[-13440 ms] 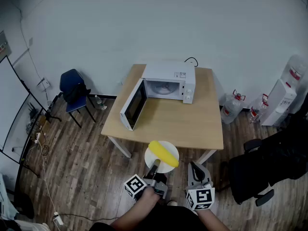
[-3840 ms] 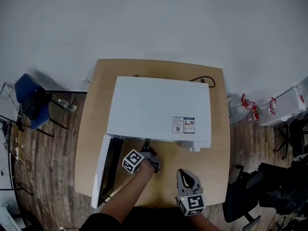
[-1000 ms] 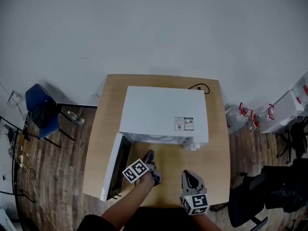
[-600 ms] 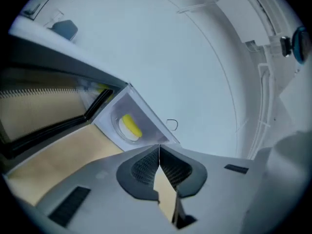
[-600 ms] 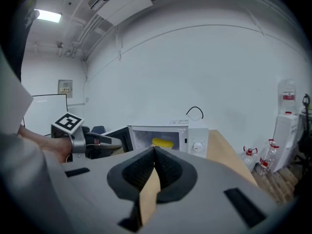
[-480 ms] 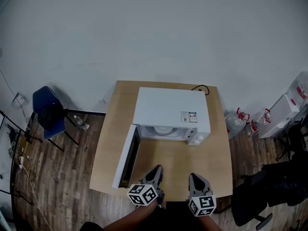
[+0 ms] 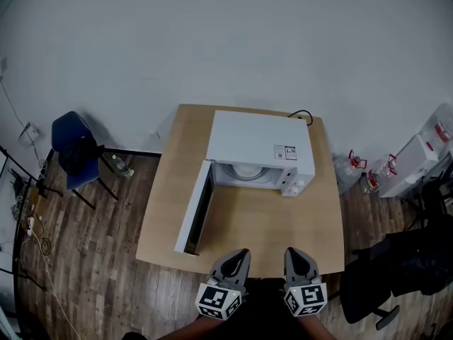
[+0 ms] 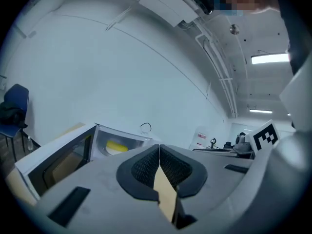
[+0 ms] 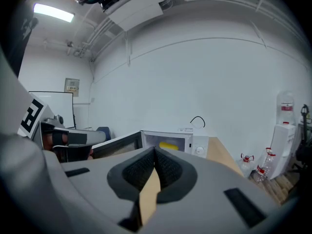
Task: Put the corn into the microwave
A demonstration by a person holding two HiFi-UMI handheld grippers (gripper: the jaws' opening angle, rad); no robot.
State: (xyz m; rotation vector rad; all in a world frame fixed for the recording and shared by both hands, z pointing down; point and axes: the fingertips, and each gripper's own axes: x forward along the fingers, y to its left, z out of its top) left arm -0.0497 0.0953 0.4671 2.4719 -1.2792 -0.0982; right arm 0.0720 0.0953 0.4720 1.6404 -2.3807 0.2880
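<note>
The corn, a smooth yellow cob, lies inside the microwave on a pale round plate, towards the left of the cavity as the left gripper view shows it. The microwave is a white box with flat, glossy sides. Its control panel is on the right, and a black cable loops out behind it. The door is hinged on the left and stands wide open, its dark window pointing to the near edge of the surface, a matt, light wooden top.

Both claws hang at that near edge, well apart from the microwave. The left claw has its ribbed black pads pressed together with nothing between them, and the right claw is likewise closed and empty.

The corn looks delivered, so the open door is the likely trouble. A careless shove on it could jolt the light box across the smooth surface, and the rounded cob could roll off the plate. A closed claw may also slip off the slick door panel.
</note>
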